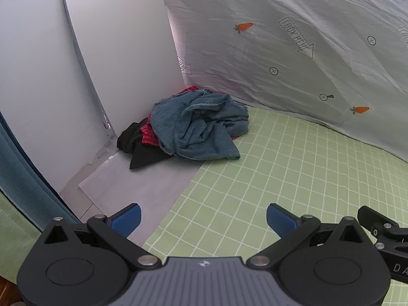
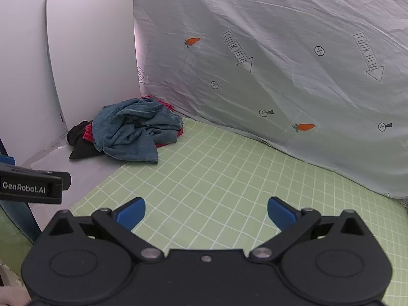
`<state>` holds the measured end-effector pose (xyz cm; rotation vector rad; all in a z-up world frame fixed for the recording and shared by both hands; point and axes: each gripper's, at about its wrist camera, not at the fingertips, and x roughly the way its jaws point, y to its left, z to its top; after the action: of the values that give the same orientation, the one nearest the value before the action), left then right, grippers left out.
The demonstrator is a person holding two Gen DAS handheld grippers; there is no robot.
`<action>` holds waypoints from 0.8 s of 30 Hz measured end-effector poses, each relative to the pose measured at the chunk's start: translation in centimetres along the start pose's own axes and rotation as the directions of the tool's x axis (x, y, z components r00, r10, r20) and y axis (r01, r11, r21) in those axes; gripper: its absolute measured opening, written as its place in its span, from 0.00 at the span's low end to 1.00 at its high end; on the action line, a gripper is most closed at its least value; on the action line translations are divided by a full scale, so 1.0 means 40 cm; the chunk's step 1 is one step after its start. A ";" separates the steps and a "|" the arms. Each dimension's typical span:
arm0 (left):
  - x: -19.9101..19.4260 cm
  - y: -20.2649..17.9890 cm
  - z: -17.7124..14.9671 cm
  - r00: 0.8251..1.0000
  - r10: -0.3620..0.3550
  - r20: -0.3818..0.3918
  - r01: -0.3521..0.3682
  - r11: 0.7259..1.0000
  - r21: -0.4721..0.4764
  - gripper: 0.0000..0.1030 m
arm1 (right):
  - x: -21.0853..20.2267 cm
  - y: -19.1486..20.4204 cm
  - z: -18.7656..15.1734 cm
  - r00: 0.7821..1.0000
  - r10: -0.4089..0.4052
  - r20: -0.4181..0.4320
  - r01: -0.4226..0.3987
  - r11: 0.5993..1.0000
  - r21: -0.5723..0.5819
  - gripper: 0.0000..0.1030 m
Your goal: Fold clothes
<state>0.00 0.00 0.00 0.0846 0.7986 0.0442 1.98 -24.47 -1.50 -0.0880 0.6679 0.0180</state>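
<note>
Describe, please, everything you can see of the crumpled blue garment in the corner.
The blue garment is faded, denim-like cloth, bunched into a creased heap, not folded. It lies on top of the pile, over a red garment and a black garment. The pile sits in the far corner, where the white panel meets the printed sheet. Its lower edge spills onto the green checked cover. Neither gripper touches it.
</note>
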 end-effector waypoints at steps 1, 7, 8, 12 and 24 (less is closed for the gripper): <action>0.000 0.000 0.000 1.000 -0.001 -0.002 0.001 1.000 0.000 1.00 | 0.000 -0.001 0.000 1.000 -0.001 0.004 0.001 1.000 0.000 1.00; 0.001 0.003 -0.002 1.000 0.001 -0.002 -0.001 1.000 -0.001 1.00 | 0.004 -0.005 0.000 1.000 -0.001 0.008 0.001 1.000 0.001 1.00; -0.001 0.003 -0.004 1.000 0.002 -0.002 -0.002 1.000 0.000 1.00 | 0.003 -0.005 -0.002 1.000 -0.001 0.010 0.001 1.000 0.001 1.00; 0.009 -0.010 -0.004 1.000 0.002 -0.002 -0.002 1.000 0.001 1.00 | 0.004 -0.006 0.001 1.000 -0.001 0.007 0.001 1.000 0.001 1.00; 0.008 -0.004 -0.007 1.000 0.004 -0.001 -0.004 1.000 -0.001 1.00 | 0.001 -0.014 -0.006 1.000 0.004 -0.005 -0.004 1.000 0.000 1.00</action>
<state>0.02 -0.13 -0.45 0.0850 0.7990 0.0482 1.91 -25.06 -1.66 -0.0873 0.6733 0.0213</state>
